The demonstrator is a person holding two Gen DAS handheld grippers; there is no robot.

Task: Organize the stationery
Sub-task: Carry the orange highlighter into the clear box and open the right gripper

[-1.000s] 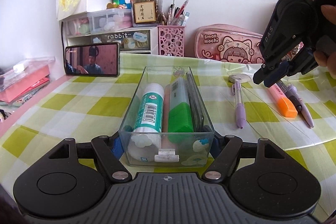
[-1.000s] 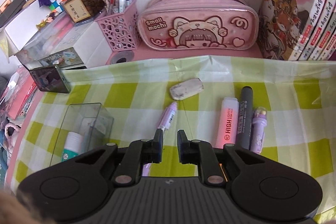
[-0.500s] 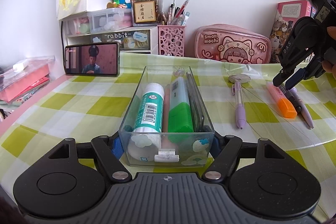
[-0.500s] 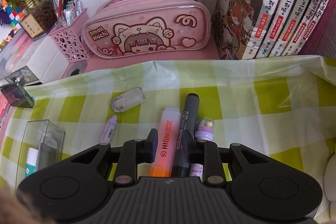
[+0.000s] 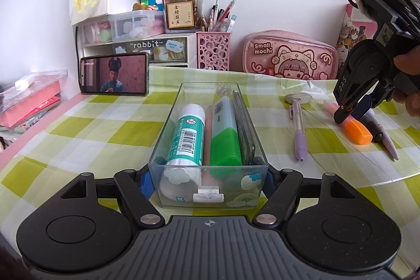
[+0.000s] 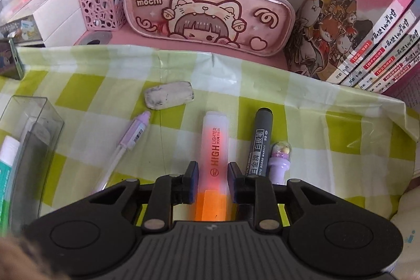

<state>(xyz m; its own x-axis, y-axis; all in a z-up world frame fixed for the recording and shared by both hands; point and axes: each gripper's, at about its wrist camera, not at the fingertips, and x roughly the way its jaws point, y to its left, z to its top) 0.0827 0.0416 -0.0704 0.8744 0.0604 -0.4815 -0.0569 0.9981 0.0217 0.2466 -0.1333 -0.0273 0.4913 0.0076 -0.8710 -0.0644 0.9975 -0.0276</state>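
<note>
My left gripper is shut on the near end of a clear plastic box, its pads pressed to the two side walls. Inside lie a glue stick, a green highlighter and a dark flat item. My right gripper points steeply down, open, its jaws straddling an orange highlighter that lies on the checked cloth, with a small gap on each side. Right of it lie a grey whiteboard marker and a purple-capped pen. To the left are a purple pen and a smudged eraser.
A pink pencil case and a pink pen holder stand along the back wall. Books lean at the back right. A phone is propped at the left before white drawers. A hand holds the right gripper.
My right gripper moved right from above the purple pen to the orange highlighter, tilted down and sank, and its jaws widened around it. The left gripper and box have not moved.
</note>
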